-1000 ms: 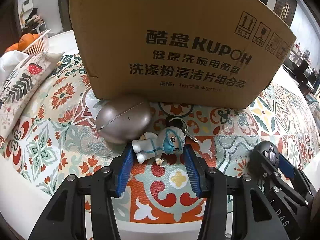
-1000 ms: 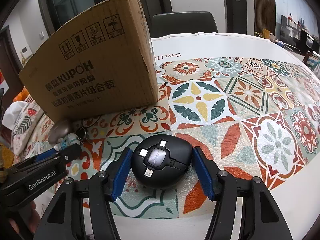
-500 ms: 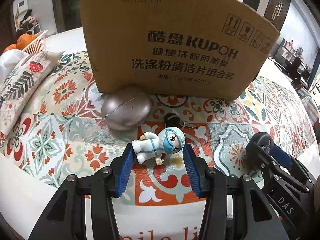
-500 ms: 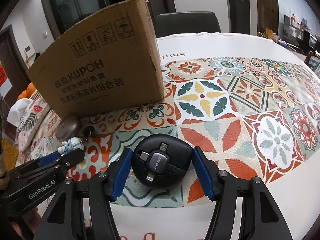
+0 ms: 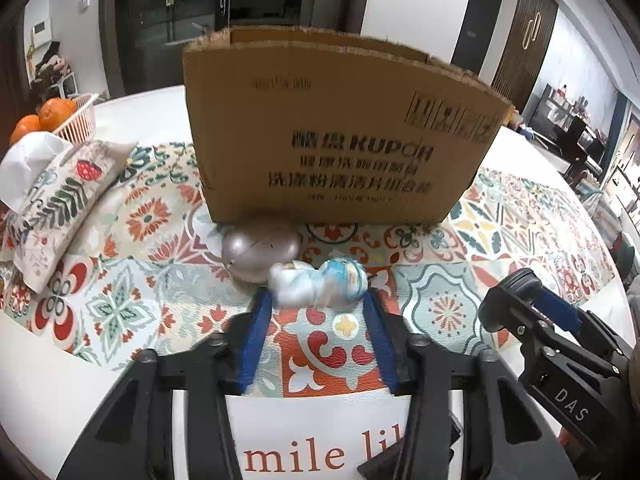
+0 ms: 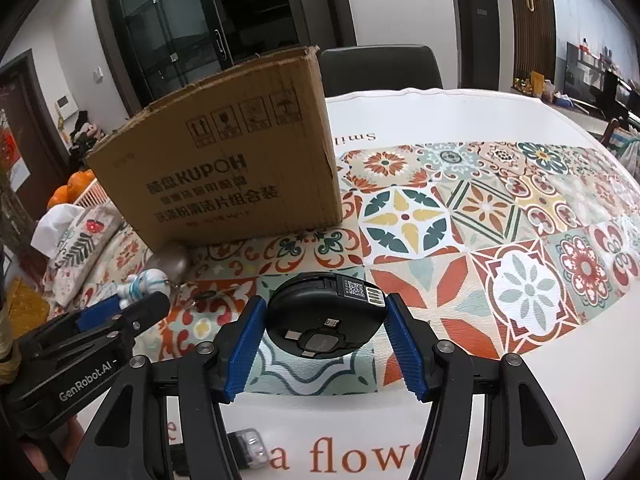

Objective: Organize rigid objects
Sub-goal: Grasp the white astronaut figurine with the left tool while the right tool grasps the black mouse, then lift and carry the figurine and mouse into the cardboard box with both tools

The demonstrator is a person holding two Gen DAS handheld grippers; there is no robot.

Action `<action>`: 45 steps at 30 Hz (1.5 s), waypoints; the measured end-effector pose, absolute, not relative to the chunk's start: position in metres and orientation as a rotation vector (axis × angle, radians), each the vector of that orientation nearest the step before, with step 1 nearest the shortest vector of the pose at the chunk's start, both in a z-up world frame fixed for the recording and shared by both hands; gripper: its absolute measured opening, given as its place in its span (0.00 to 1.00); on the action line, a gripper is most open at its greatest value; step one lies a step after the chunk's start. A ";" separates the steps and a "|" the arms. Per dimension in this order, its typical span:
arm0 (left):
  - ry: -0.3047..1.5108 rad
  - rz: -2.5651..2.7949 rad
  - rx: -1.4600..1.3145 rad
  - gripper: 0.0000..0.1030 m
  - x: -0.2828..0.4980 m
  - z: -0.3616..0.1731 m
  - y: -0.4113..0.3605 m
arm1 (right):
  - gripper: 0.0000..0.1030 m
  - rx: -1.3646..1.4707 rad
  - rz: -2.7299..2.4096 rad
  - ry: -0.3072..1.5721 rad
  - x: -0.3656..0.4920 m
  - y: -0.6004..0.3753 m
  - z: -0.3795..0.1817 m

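left wrist: left gripper (image 5: 318, 300) clamps blurred white-and-blue figurine (image 5: 320, 282), above counter (image 5: 120, 216), before silver egg (image 5: 260, 254) and cardboard box (image 5: 340, 140) | right wrist: right gripper (image 6: 326, 328) grips round black cable reel (image 6: 326, 316) clear of counter, box (image 6: 224, 172) beyond at left

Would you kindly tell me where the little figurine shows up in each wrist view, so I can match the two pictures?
Left wrist: the figurine is at centre, blurred, between the left gripper's blue fingertips, in front of the silver egg.
Right wrist: figurine at the left edge, at the tip of the left gripper.
Shared landmark: the cardboard box.
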State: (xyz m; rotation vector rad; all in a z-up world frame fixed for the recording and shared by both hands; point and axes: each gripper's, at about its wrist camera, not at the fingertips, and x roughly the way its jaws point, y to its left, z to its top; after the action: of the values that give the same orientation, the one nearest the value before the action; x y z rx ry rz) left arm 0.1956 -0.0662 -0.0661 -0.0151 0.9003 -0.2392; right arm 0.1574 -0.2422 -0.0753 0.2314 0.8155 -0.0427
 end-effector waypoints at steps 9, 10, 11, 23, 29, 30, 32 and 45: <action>0.944 -0.296 -0.062 0.19 0.197 -0.074 -0.068 | 0.60 0.212 -0.033 0.799 0.151 -0.230 -0.063; 0.939 -0.302 -0.055 0.19 0.196 -0.075 -0.068 | 0.60 0.212 -0.032 0.800 0.150 -0.229 -0.063; 0.932 -0.303 -0.049 0.19 0.195 -0.075 -0.068 | 0.60 0.213 -0.031 0.801 0.149 -0.228 -0.063; 0.910 -0.318 0.007 0.46 0.207 -0.088 -0.078 | 0.60 0.222 -0.037 0.825 0.153 -0.234 -0.078; 0.924 -0.312 0.019 0.50 0.217 -0.099 -0.082 | 0.60 0.229 -0.039 0.841 0.161 -0.237 -0.087; 0.929 -0.313 0.021 0.50 0.219 -0.101 -0.082 | 0.60 0.229 -0.040 0.843 0.162 -0.237 -0.088; 0.934 -0.311 0.020 0.51 0.222 -0.105 -0.083 | 0.60 0.230 -0.043 0.848 0.165 -0.239 -0.091; 0.940 -0.311 0.003 0.56 0.230 -0.120 -0.085 | 0.60 0.225 -0.037 0.867 0.174 -0.238 -0.100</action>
State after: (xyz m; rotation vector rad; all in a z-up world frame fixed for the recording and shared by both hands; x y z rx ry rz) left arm 0.2300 -0.0855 -0.1195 0.0030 0.9404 -0.3112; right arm 0.1737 -0.2380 -0.0999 0.2246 0.8670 -0.0370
